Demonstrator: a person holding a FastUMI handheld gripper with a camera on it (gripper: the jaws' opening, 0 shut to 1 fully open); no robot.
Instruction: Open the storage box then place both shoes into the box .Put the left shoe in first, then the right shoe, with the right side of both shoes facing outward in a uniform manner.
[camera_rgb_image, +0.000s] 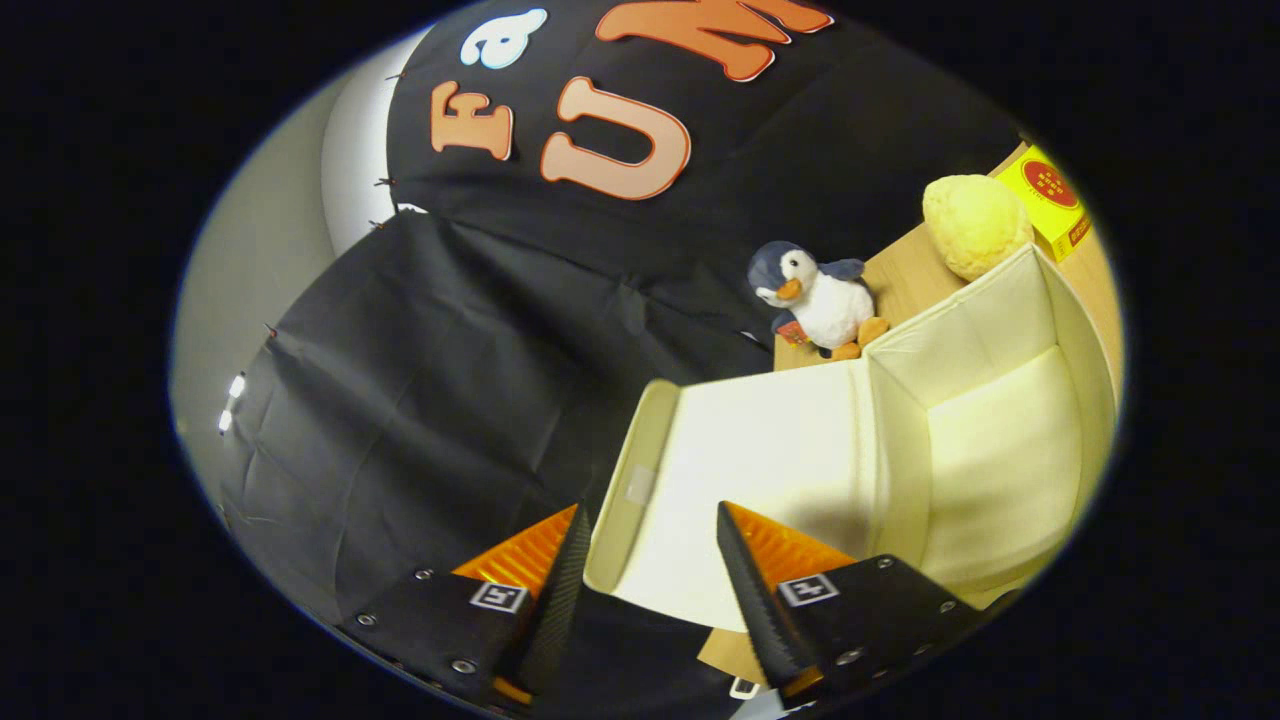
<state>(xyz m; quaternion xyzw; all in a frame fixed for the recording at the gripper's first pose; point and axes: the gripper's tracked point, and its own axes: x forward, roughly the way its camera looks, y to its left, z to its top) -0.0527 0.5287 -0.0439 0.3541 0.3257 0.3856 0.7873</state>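
**Box open, lid edge between the fingers**

Gripper view: the gripper (645, 560) stands spread wide, clamping nothing; the rim of the lid (740, 480) lies in the gap. Beyond, the storage box (1000, 440) gapes on the tabletop (905, 280). Behind its far wall sit a toy penguin (820, 300), a yellow sponge (975, 225) and a yellow carton (1050, 195).

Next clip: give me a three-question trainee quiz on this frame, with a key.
1. True or false: the storage box has its lid closed.
2. What stands just beyond the box? A. penguin plush toy B. teapot C. lamp
3. Fill in: the gripper fingers are ____, with the lid's edge between them.

Key: 1 false, the lid is swung open and the box holds no shoes; 2 A; 3 open.
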